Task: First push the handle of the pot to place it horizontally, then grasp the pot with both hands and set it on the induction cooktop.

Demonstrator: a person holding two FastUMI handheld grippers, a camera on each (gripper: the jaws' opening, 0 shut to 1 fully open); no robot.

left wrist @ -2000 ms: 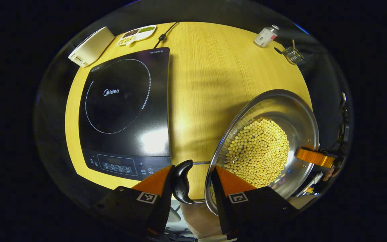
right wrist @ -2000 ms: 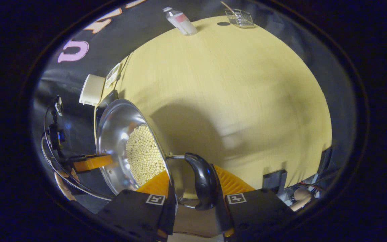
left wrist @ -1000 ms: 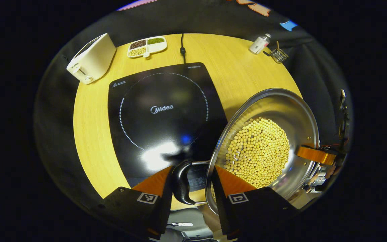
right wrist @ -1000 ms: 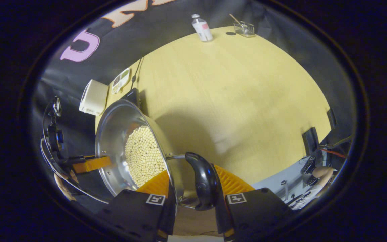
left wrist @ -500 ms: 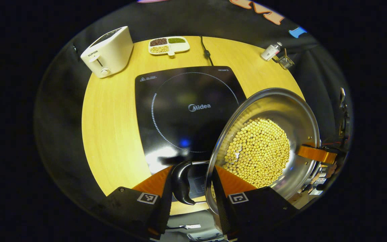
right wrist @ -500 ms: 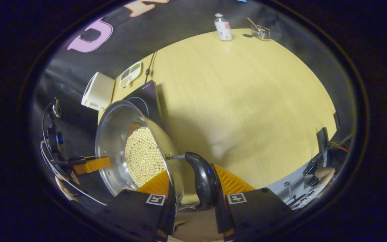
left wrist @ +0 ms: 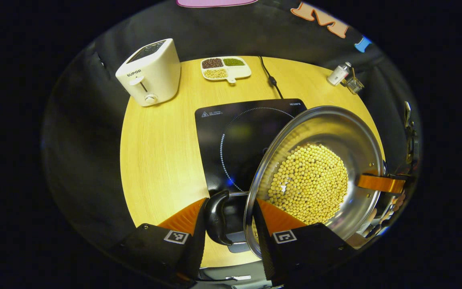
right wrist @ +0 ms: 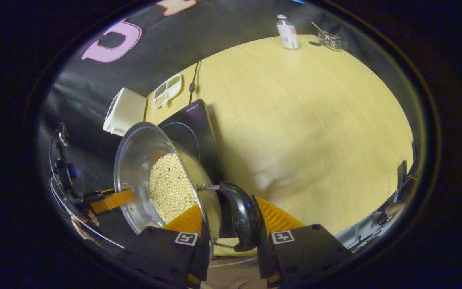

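Above the cooktop (left wrist: 239,136), the pot (left wrist: 315,172) overhangs its right edge, each claw (left wrist: 227,218) (right wrist: 231,224) clamped on a side handle; bare tabletop (right wrist: 303,120) spreads rightward.

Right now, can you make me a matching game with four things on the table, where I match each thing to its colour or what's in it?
Things:
1. pot
2. toaster
3. induction cooktop
4. divided dish

Descriptions:
A. black and flat, with a dotted ring on top
B. shiny metal, holding lots of small yellow beans
C. cream-white, standing at the table's far left
D. white, with dark, green and yellow fillings in separate sections

Right pairs: 1-B, 2-C, 3-A, 4-D
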